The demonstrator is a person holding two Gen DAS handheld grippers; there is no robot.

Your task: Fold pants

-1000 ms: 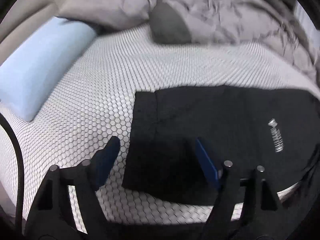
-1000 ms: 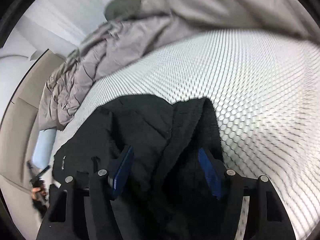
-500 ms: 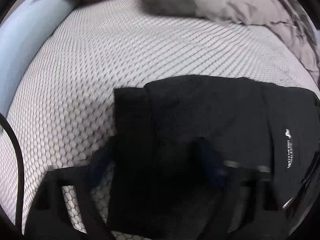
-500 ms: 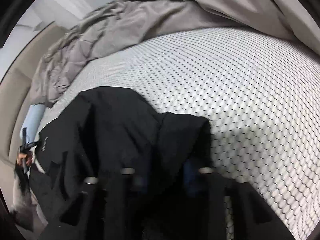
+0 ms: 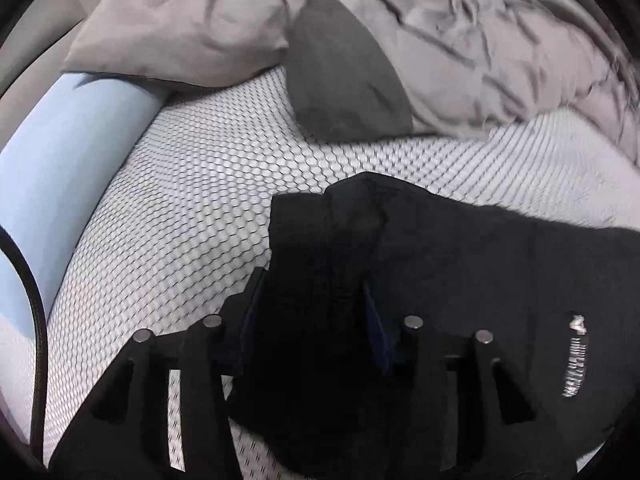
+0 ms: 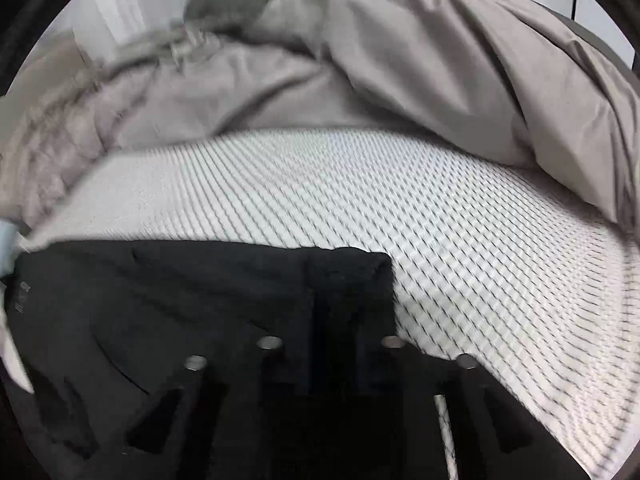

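1. The black pants point(image 5: 460, 280), of matte soft cloth with a small white printed mark, are spread on the bed, one edge bunched upward.
2. That bunched fold is clamped between the left gripper's point(image 5: 316, 320) blue-padded jaws.
3. A squared corner of the pants is pinched in the right gripper's point(image 6: 332, 344) jaws.
4. A white honeycomb-patterned mattress cover point(image 5: 200, 208) lies beneath.
5. A crumpled grey duvet point(image 6: 400, 72), a dark grey pillow point(image 5: 340, 80) and a smooth pale-blue bolster point(image 5: 60, 168) are seen beyond.
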